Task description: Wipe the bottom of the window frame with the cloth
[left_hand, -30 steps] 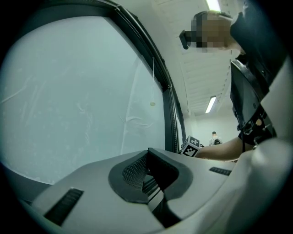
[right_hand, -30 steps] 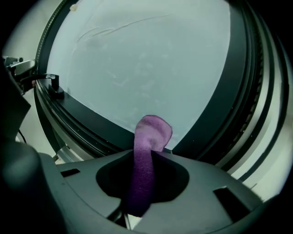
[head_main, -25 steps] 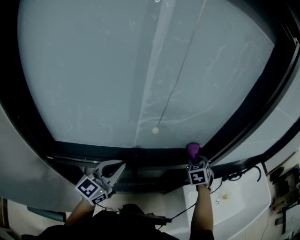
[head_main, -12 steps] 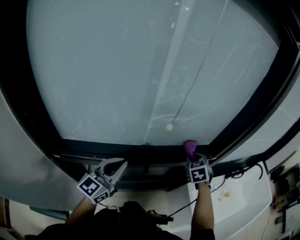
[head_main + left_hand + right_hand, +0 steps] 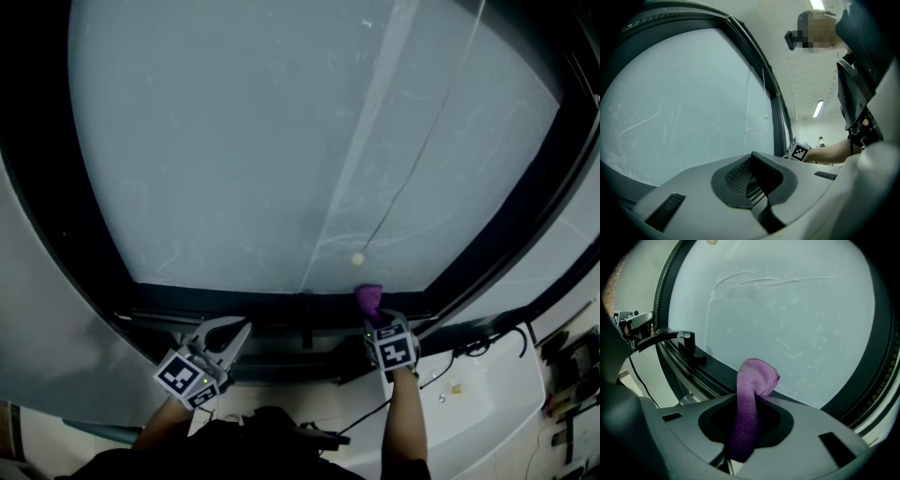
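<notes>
**While the cloth is sitting low on the frame, the wipe is looking mid-stroke**

Since the head view is dark, I'm guessing a bit, but the right gripper [image 5: 373, 317] is pressing the purple cloth [image 5: 367, 299] at the bottom of the window frame [image 5: 234, 306], toward its right end.

Left gripper view: the left gripper [image 5: 752, 180] is idling, jaws together on nothing.

Right gripper view: the jaws are clamping the cloth, its tip poking toward the glass [image 5: 787, 310].

Next I'm expecting a steady drag along the frame.
</notes>
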Available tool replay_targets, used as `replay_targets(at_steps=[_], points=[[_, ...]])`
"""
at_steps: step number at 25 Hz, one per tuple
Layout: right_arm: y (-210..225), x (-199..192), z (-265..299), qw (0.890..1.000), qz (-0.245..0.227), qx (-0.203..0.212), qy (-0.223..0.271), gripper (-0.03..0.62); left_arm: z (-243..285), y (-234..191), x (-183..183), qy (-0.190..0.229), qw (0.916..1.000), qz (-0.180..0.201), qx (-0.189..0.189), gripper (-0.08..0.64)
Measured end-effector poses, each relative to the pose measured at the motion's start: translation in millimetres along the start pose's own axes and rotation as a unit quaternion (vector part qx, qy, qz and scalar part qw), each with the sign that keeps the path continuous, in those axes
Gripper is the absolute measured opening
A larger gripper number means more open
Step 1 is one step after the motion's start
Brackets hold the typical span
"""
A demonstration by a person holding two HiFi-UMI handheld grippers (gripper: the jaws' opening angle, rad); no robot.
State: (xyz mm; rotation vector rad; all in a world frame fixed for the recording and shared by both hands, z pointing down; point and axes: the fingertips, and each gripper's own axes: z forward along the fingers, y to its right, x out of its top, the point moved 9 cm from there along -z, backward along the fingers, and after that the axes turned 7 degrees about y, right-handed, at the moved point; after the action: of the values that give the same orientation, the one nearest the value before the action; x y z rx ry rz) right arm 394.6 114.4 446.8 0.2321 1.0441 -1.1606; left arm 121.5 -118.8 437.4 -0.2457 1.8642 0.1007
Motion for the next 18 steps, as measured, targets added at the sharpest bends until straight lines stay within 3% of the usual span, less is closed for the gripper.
replay_targets(at_steps=[6, 13, 18], points=[[-14.2, 4.0, 1.9, 1.0, 0.006, -0.001, -0.007, 0.081, -12.0, -9.4, 5.3, 0.002, 1.0, 0.002, -0.002, 0.003], [-49.3, 26.4, 3.8, 1.0, -0.013, 0.026, 0.003, 0.081, -20.1, -17.4, 10.6, -0.005, 0.9998, 0.005, -0.02, 0.003], [-58.2, 28.8, 5.1, 1.0, -0.014, 0.011, -0.003, 0.081, -29.6, -25.8, 13.8, -0.015, 0.9995, 0.002, -0.03, 0.003]])
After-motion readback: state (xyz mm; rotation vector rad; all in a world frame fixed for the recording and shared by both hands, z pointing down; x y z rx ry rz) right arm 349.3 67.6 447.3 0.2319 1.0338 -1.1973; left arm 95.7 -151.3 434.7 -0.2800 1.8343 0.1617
